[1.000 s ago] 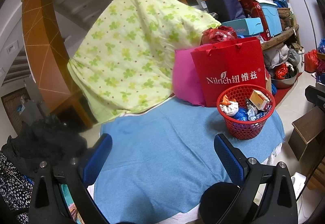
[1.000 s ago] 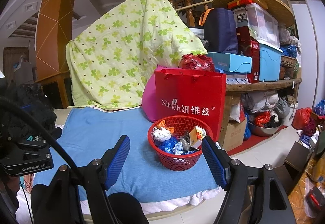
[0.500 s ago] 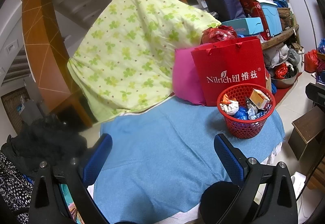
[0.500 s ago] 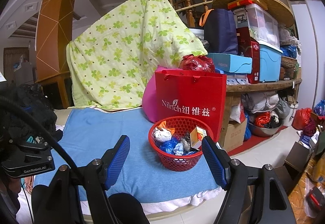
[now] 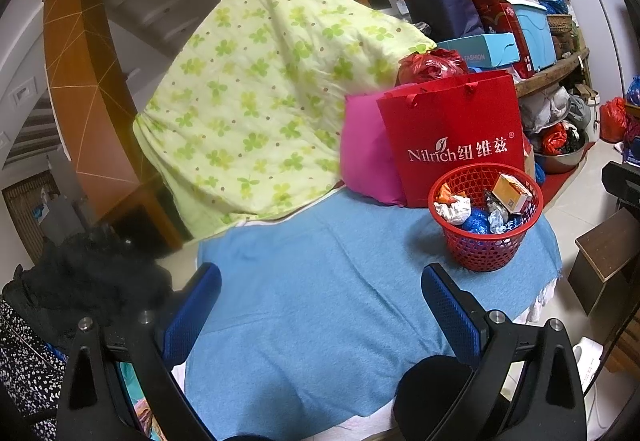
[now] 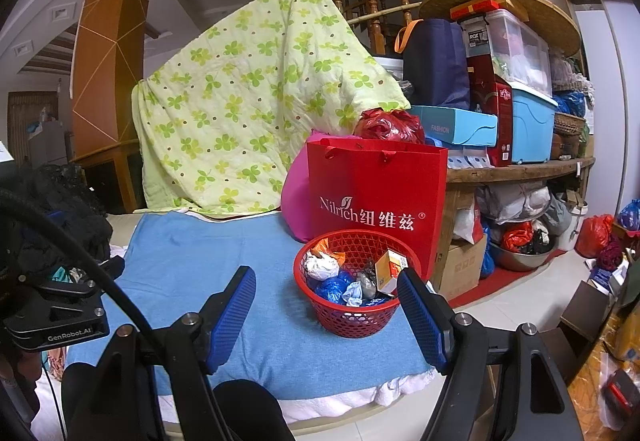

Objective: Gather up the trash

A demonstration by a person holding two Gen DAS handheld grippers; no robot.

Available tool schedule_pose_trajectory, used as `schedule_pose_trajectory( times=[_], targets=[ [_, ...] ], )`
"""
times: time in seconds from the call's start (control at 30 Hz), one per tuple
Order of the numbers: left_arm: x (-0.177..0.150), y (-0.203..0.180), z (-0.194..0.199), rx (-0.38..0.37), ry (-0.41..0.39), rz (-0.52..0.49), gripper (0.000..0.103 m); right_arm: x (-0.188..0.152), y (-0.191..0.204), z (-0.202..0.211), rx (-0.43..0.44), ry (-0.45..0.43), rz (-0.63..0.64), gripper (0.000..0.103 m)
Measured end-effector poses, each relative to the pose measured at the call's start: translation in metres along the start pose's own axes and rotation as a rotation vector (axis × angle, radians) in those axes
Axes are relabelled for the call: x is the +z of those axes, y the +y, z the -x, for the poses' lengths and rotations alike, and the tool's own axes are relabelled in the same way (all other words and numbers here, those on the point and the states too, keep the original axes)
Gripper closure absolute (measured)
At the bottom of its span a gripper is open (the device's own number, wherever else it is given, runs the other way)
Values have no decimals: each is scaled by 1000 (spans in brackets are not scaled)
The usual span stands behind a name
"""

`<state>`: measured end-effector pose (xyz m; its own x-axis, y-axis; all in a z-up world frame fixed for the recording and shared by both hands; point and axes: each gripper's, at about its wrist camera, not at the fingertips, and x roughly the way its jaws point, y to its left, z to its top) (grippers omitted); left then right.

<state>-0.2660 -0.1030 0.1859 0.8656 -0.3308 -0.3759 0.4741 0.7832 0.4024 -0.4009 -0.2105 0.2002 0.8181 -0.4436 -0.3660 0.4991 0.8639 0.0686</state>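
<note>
A red mesh basket (image 5: pixel 486 249) (image 6: pixel 352 315) stands on the blue cloth (image 5: pixel 320 301) (image 6: pixel 200 265) near its right edge. It holds several pieces of trash: crumpled white paper (image 5: pixel 454 209) (image 6: pixel 322 267), blue wrappers (image 5: pixel 476 221) (image 6: pixel 332 289) and a small orange box (image 5: pixel 512 193) (image 6: pixel 390 265). My left gripper (image 5: pixel 320 301) is open and empty, above the cloth, left of and nearer than the basket. My right gripper (image 6: pixel 326 307) is open and empty, just in front of the basket. The left gripper's body (image 6: pixel 52 313) shows in the right wrist view.
A red paper bag (image 5: pixel 452 137) (image 6: pixel 376 193) and a pink cushion (image 5: pixel 366 157) stand right behind the basket. A green flowered quilt (image 5: pixel 260 105) (image 6: pixel 248 101) hangs at the back. Cluttered shelves (image 6: pixel 520 169) stand to the right. A dark garment (image 5: pixel 80 281) lies left.
The right wrist view has shifted slightly, with the basket a little lower and nearer between the fingers. The left view is nearly unchanged. Both grippers stay open.
</note>
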Motion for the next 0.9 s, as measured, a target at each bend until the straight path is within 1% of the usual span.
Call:
schedule_pose_trajectory(
  times=[0.23,0.47,0.9],
  targets=[
    [0,-1,0,0,1,-1,3,0,0,0,0,-2,0,27],
    [-8,2,-1,-3,-1,-8,3,1,2,0,0,-3,-4,27],
    [-7,2,-1,-6,4,-7,3,1,2,0,1,-2,-3,27]
  ],
)
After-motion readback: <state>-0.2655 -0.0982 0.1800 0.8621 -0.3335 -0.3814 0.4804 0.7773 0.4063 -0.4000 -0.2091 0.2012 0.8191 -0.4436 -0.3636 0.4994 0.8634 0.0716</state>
